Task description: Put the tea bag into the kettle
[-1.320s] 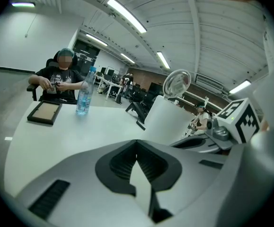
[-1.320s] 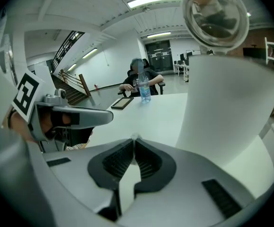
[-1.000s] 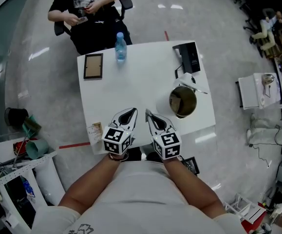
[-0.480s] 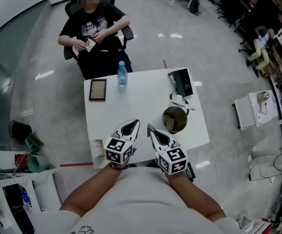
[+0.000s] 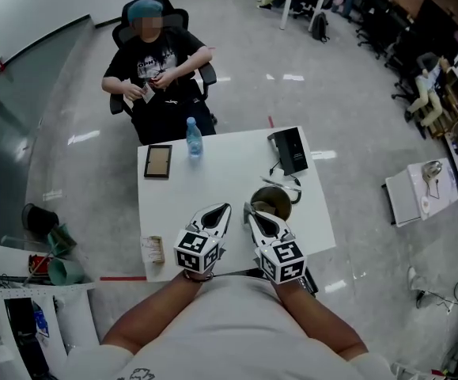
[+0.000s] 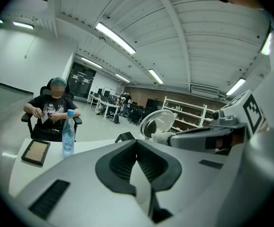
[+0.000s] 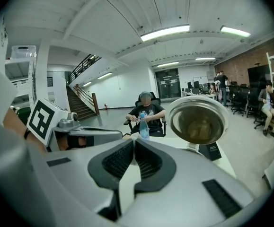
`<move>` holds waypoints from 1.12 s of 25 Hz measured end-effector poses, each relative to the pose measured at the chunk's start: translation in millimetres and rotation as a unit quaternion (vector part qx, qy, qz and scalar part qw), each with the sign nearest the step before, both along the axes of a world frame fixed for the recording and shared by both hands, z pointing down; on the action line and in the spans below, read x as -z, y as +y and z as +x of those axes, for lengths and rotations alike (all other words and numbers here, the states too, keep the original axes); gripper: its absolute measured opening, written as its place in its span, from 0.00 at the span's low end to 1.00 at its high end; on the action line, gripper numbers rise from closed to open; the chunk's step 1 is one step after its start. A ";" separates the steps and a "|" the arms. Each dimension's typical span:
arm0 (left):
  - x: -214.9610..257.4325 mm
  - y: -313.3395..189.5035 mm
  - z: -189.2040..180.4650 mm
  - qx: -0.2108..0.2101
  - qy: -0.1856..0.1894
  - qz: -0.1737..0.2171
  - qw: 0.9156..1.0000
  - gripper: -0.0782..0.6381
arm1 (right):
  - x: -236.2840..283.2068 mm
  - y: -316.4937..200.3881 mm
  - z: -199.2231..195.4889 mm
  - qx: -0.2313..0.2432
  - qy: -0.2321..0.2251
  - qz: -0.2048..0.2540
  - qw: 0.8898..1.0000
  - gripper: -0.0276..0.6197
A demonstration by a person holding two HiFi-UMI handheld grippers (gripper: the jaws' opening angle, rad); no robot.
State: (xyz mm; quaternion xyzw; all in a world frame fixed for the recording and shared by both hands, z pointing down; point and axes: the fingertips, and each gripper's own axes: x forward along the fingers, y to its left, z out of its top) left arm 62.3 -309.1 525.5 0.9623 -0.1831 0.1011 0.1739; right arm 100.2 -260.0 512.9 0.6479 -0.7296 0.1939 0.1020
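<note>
The steel kettle [image 5: 270,203] stands on the white table [image 5: 213,180] at the near right, lid up. A tan patch shows inside its mouth [image 7: 199,126]; I cannot tell what it is. A small tan packet [image 5: 151,249] lies at the table's near left edge. My left gripper [image 5: 223,209] and right gripper [image 5: 248,210] hover side by side over the near edge, left of the kettle, both shut and empty. In the left gripper view the closed tips [image 6: 137,143] point past the kettle [image 6: 156,122]. In the right gripper view the closed tips [image 7: 134,143] sit left of it.
At the far side of the table stand a water bottle [image 5: 192,137], a picture frame [image 5: 158,161] and a black box [image 5: 289,149]. A person [image 5: 159,70] sits in a chair just beyond. Shelves and clutter [image 5: 39,252] are at the left.
Both grippers have risen together and stay shut. The head view has pulled back, so the table looks smaller and the seated person has come fully into view.
</note>
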 end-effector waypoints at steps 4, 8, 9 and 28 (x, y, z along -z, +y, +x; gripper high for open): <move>1.9 6.7 21.6 -0.005 -0.005 0.006 1.000 0.12 | -1.7 3.7 19.9 -0.001 0.000 0.002 1.000 0.08; 3.6 14.6 41.8 -0.011 -0.011 0.011 1.000 0.12 | -3.5 5.3 40.3 -0.001 -0.003 0.002 1.000 0.08; 3.6 16.8 46.8 -0.010 -0.013 0.011 1.000 0.12 | -3.7 6.2 45.4 0.000 -0.004 0.002 1.000 0.08; -16.7 28.6 86.2 0.018 -0.037 -0.004 0.999 0.12 | -39.4 10.2 84.1 0.037 -0.016 -0.039 0.998 0.08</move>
